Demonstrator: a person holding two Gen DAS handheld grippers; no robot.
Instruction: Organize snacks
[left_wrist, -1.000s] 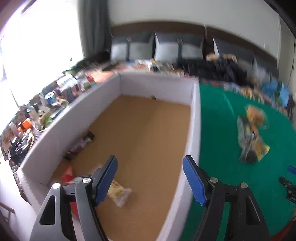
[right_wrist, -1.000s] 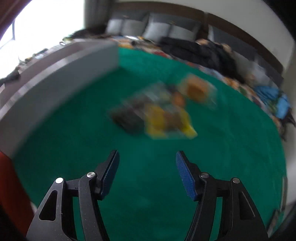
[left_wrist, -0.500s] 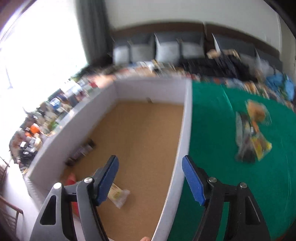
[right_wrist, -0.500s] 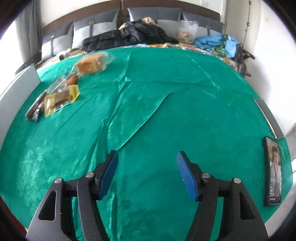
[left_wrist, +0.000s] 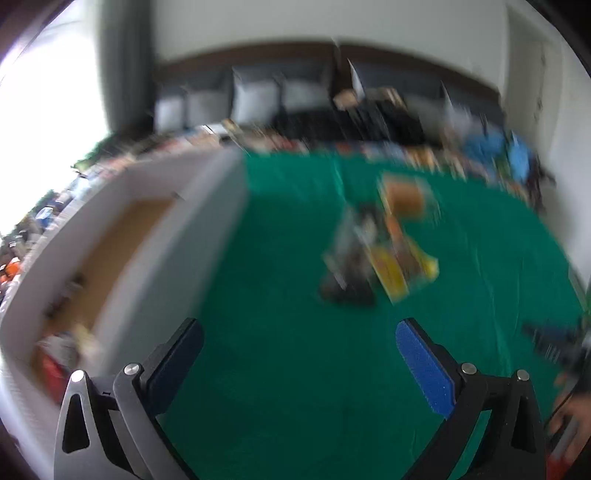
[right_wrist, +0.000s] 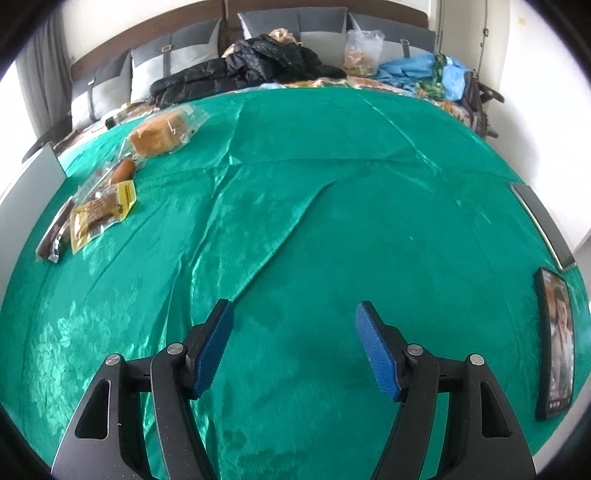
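A heap of packed snacks (left_wrist: 373, 254) lies blurred on the green cloth, ahead of my left gripper (left_wrist: 299, 339). Its jaws are opening wide, with nothing between them. To its left stands the white box (left_wrist: 159, 243) with a brown floor and some snacks inside. In the right wrist view the same snacks lie far left: a bread pack (right_wrist: 162, 134), a yellow pack (right_wrist: 101, 212), a dark bar (right_wrist: 55, 232). My right gripper (right_wrist: 295, 336) hangs over bare green cloth, its jaws opening and empty.
Two dark tablets or phones (right_wrist: 556, 343) lie at the cloth's right edge. A black jacket (right_wrist: 255, 62), grey pillows (right_wrist: 162, 59) and a blue bag (right_wrist: 424, 74) lie along the far side. A person's hand (left_wrist: 569, 417) shows at lower right in the left wrist view.
The left gripper has swung right from above the box to over the green cloth and opened wider. The right gripper's view turned right early on, then held; its jaws widened slightly.
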